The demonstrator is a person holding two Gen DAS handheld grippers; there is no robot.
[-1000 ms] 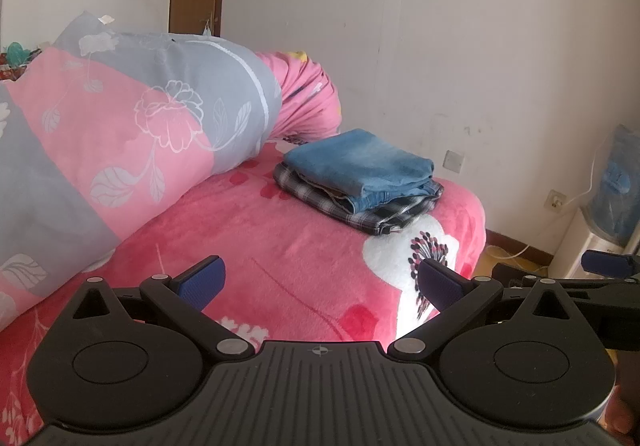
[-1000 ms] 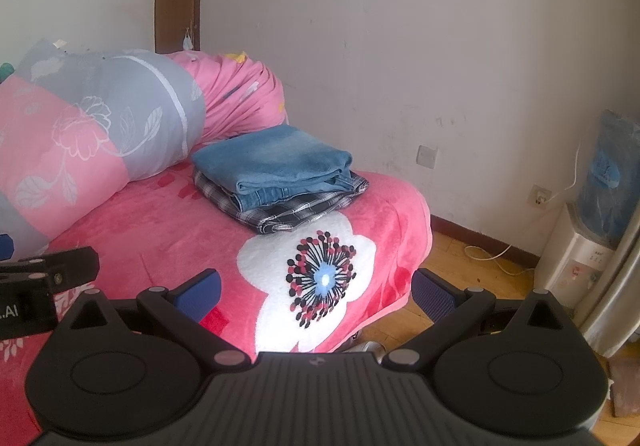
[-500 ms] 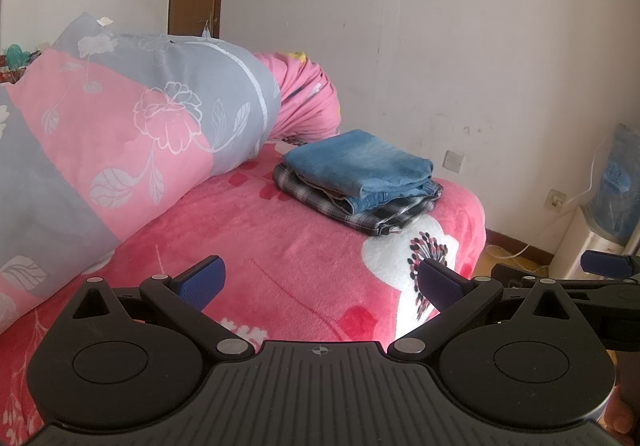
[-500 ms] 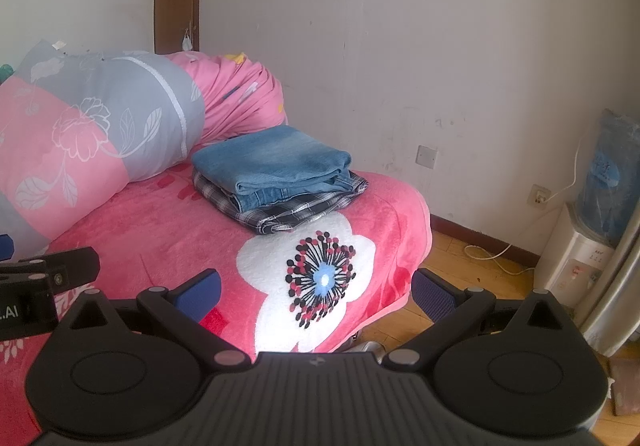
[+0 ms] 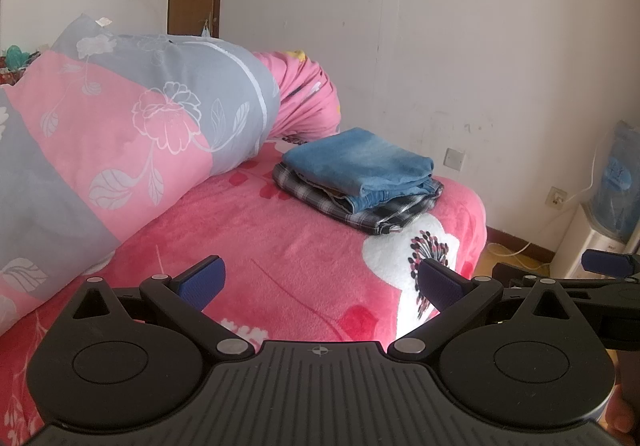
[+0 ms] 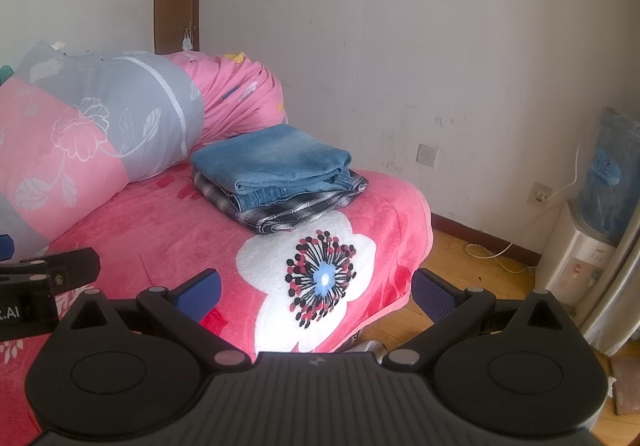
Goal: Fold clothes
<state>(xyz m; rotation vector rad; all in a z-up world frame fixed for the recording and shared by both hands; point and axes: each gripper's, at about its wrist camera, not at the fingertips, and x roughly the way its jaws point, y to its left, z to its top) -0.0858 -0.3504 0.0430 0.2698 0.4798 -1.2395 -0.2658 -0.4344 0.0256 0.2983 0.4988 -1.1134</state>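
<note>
Pink floral bedspread (image 5: 288, 246) fills the foreground, w/ a white wall behind. Folded jeans (image 6: 272, 162) are stacked on a folded plaid garment (image 6: 304, 210) near the bed's far corner, just beside a rolled quilt (image 5: 132, 126). Left gripper (image 5: 320, 280) & right gripper (image 6: 316, 286) are held well apart from the stack, jaws spread, nothing held. Folding is judged done; an unfolded garment, none in view, would be needed next.

Left gripper (image 5: 320, 280), black plastic body with two blue-padded fingers (image 5: 202, 281): fingers spread wide apart, nothing between them. Right gripper (image 6: 316, 292), same black build with blue-padded fingers (image 6: 200, 294): fingers likewise spread wide, nothing held. Both units are level and side by side, each visible at the edge of the other's wrist view. Part of a hand (image 5: 622, 412) shows at the left gripper's lower right corner.
</note>
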